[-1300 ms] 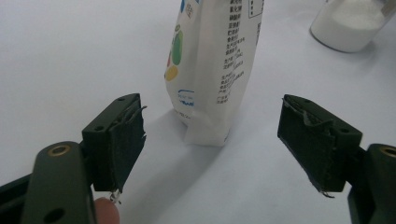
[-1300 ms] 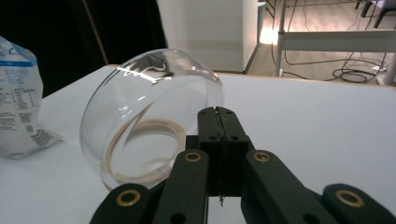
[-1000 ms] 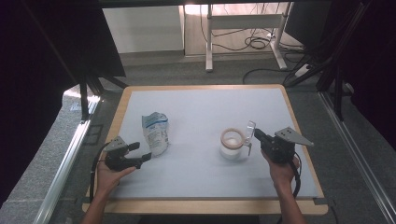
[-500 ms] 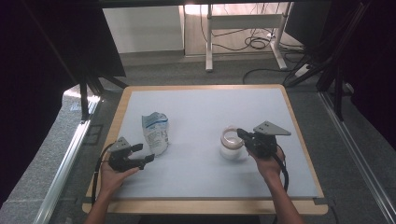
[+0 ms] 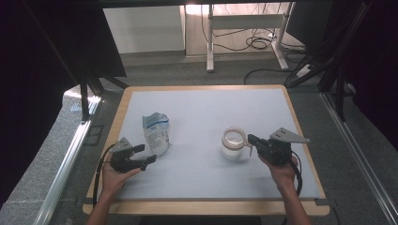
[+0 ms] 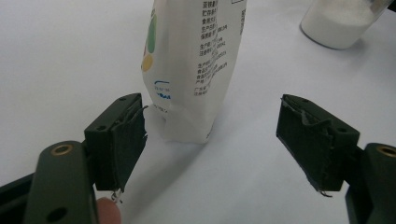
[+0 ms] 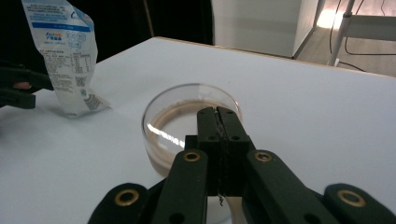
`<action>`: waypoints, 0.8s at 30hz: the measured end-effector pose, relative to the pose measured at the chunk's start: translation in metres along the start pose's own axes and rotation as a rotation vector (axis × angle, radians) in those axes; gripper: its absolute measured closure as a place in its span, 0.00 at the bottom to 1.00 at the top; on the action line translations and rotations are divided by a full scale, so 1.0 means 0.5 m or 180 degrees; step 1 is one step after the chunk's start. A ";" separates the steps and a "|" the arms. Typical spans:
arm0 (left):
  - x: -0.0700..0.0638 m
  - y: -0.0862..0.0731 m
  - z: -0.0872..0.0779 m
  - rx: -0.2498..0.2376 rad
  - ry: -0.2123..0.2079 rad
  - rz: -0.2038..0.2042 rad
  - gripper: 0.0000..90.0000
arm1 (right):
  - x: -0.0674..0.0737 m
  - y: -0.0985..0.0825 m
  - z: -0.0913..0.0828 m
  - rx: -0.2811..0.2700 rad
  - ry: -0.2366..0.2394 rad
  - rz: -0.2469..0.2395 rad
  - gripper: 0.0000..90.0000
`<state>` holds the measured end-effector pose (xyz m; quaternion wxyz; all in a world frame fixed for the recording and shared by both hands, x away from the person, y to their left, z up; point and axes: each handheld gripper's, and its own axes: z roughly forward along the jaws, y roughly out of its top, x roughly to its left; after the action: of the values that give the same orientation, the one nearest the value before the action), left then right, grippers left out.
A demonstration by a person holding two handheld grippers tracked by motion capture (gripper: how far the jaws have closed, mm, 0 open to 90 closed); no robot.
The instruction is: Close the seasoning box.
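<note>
A white and blue printed bag stands at the mat's left. My left gripper lies just in front of it, open; in the left gripper view the bag stands just beyond the wide gap of that gripper, untouched. A clear glass jar holding white powder sits right of centre. My right gripper points at it from the right, its tips over the rim. In the right gripper view the jaws of that gripper are pressed together above the jar. A thin pale strip, seemingly a small spoon's handle, hangs beneath them.
A pale blue mat covers the wood-framed table. Dark floor, black frame legs at the left and cables lie beyond the far edge. A hand and forearm hold each gripper from the near edge.
My right gripper has moved left to the jar's rim and rolled, and the small piece that stuck up from its tips now hangs below them. The left gripper has hardly shifted.
</note>
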<state>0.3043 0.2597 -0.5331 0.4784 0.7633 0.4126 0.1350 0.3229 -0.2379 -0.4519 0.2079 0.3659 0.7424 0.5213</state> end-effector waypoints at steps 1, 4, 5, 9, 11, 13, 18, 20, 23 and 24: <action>0.000 0.000 0.001 0.0001 -0.0001 -0.0002 0.26 | -0.002 -0.003 -0.004 -0.0003 -0.0008 0.0008 0.96; -0.001 0.000 0.003 0.0005 0.0001 -0.0003 0.26 | -0.013 -0.022 -0.028 -0.0020 -0.0031 0.0017 0.86; -0.001 0.000 0.004 0.0006 0.0004 0.0001 0.26 | -0.017 -0.029 -0.035 -0.0019 -0.0057 0.0008 0.82; -0.001 0.001 0.004 0.0001 0.0006 -0.0005 0.26 | -0.034 -0.058 -0.055 0.0009 -0.0115 0.0059 0.71; -0.001 0.001 0.005 0.0006 0.0008 -0.0001 0.26 | -0.045 -0.074 -0.060 0.0032 -0.0129 0.0087 0.67; -0.001 0.001 0.005 0.0009 0.0013 -0.0002 0.26 | -0.055 -0.091 -0.062 0.0086 -0.0157 0.0129 0.64; 0.000 0.001 0.005 0.0009 0.0022 -0.0004 0.26 | -0.075 -0.128 -0.062 0.0226 -0.0222 0.0165 0.59; -0.001 0.001 0.005 0.0009 0.0024 -0.0002 0.26 | -0.079 -0.137 -0.060 0.0273 -0.0231 0.0177 0.57; -0.001 0.000 0.005 0.0010 0.0028 0.0002 0.26 | -0.083 -0.144 -0.056 0.0319 -0.0248 0.0177 0.56; -0.001 0.000 0.005 0.0008 0.0031 0.0004 0.26 | -0.083 -0.145 -0.056 0.0319 -0.0248 0.0179 0.56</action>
<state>0.3055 0.2578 -0.5340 0.4753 0.7635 0.4147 0.1384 0.3071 -0.3005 -0.5117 0.2034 0.4164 0.7483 0.4746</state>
